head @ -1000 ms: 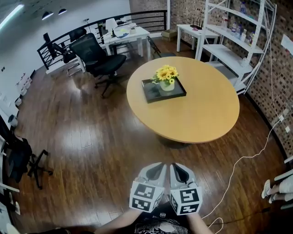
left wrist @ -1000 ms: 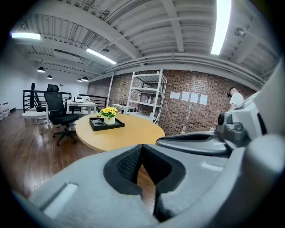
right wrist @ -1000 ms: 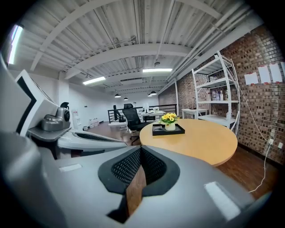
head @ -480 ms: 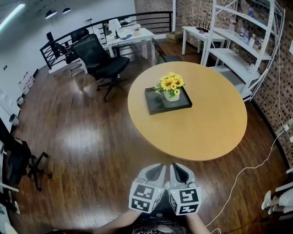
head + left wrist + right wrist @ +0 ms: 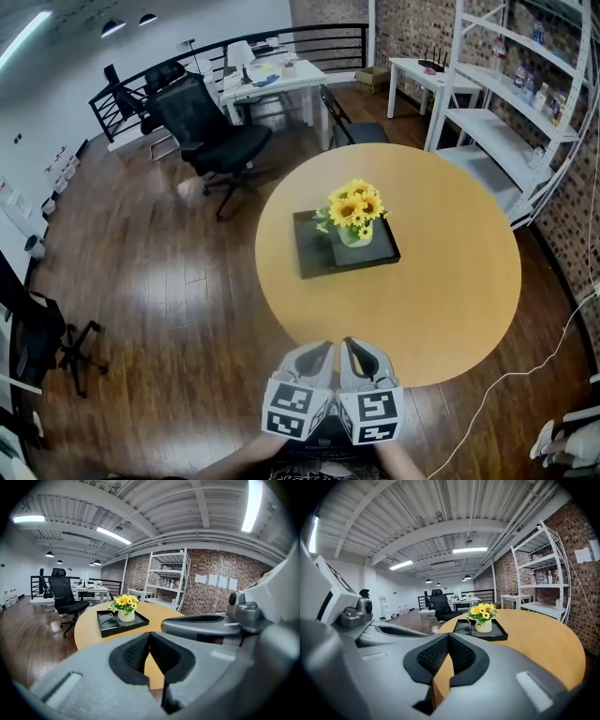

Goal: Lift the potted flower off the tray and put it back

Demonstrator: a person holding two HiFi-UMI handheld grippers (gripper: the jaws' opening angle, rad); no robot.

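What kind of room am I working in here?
Probably an office: a black swivel chair beside a white desk, white shelving against a brick wall, and a round wooden table with a tray.

Yellow flowers (image 5: 356, 205), white pot (image 5: 355, 235), black tray (image 5: 317, 255)

Round worktop (image 5: 441, 281): smooth, matt, light wood. Tray (image 5: 314, 248): glossy black. Flower pot (image 5: 354, 235): smooth, pale, glazed-looking. Floor (image 5: 159, 281): dark, polished wooden boards. Shells of left gripper (image 5: 322, 349) and right gripper (image 5: 356, 345): matt grey plastic. Their pads (image 5: 433, 656): black, grid-textured.
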